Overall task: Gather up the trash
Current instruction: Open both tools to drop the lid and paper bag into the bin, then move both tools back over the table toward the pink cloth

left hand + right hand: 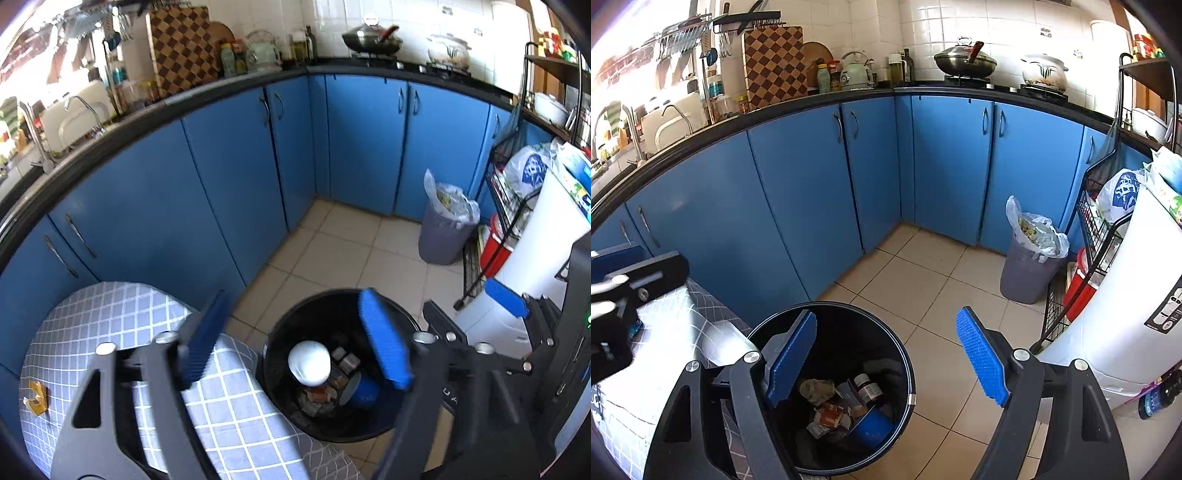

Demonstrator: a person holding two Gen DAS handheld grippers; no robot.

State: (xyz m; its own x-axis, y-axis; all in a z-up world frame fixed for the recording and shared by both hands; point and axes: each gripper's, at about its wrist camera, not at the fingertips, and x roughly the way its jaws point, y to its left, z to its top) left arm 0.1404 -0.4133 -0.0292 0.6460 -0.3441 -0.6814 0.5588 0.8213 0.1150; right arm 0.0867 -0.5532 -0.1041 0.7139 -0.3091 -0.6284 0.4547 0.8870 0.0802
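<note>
Left gripper (295, 343) and right gripper (890, 358) both spread wide, holding nothing.

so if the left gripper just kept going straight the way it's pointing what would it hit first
Most likely the white cup in the black bin: the open left gripper points down into the bin's mouth, and nothing shows between its fingers and the cup. Depth is hard to judge.

Blue cabinets (820, 192), black countertop (960, 92), white tiled wall (997, 22), beige tile floor (923, 280).
</note>
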